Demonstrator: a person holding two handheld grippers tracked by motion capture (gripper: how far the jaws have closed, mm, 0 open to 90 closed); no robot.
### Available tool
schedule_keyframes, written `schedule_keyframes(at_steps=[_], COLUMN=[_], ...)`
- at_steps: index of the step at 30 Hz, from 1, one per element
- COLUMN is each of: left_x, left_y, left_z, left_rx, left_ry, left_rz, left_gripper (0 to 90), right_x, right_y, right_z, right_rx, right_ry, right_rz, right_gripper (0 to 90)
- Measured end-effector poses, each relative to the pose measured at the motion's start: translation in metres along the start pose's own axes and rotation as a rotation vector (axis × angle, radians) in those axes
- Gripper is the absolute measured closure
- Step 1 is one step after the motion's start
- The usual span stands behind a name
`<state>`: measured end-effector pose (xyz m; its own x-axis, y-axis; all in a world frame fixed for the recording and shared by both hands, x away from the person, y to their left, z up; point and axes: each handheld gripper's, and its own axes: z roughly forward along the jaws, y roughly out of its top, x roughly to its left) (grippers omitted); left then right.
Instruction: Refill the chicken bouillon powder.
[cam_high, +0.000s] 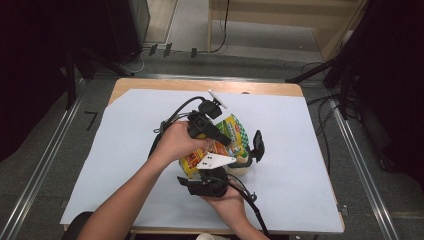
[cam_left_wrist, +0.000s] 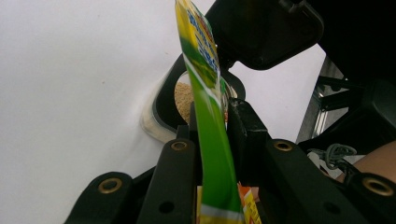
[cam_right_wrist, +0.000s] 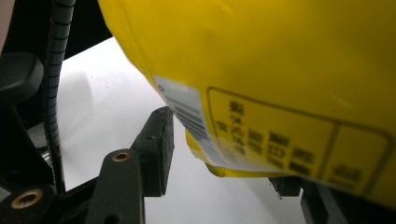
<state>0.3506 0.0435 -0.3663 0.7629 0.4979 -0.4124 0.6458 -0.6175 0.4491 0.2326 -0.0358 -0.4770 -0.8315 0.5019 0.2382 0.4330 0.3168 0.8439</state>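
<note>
Two tongs (cam_left_wrist: 215, 135), one pouch (cam_high: 227, 137).

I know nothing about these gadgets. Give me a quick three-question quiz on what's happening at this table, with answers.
1. True or false: the left claw is clamped on the yellow-green packet.
2. In the left gripper view, what sits on the table behind the packet? A: a pale cup with brown filling. B: a spoon. C: a glass bottle.
3. Fill in: the right claw, by the packet's yellow bottom, has its jaws ___ (open or shut).

Key: 1 true; 2 A; 3 open.
</note>
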Motion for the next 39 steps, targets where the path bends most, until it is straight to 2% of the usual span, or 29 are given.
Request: schedule_keyframes(at_steps=[10,24,33,39], left_x=[0.002,0.003,0.006,0.01], left_y=[0.0,-0.002,-0.007,-0.012], left_z=[-0.002,-0.01,-0.013,-0.018], left_rx=[-0.007,-0.027,-0.046,-0.053], left_ry=[-0.004,-0.01,-0.008,-0.026], left_rz=[0.007,0.008,0.003,0.0], left_gripper=[80.9,84.2,82.3,84.2], right_x=[-0.002,-0.003,0.0,0.001], right_y=[-0.007,-0.008,-0.009,-0.009], right_z=[0.007,0.007,0.01,0.011], right_rx=[0.024,0.027,0.036,0.038], right_ry=[-0.005,-0.016,-0.013,-0.013], right_rz=[0.02,0.015,0.004,0.006], right_gripper=[49.7,50.0,50.0,49.8])
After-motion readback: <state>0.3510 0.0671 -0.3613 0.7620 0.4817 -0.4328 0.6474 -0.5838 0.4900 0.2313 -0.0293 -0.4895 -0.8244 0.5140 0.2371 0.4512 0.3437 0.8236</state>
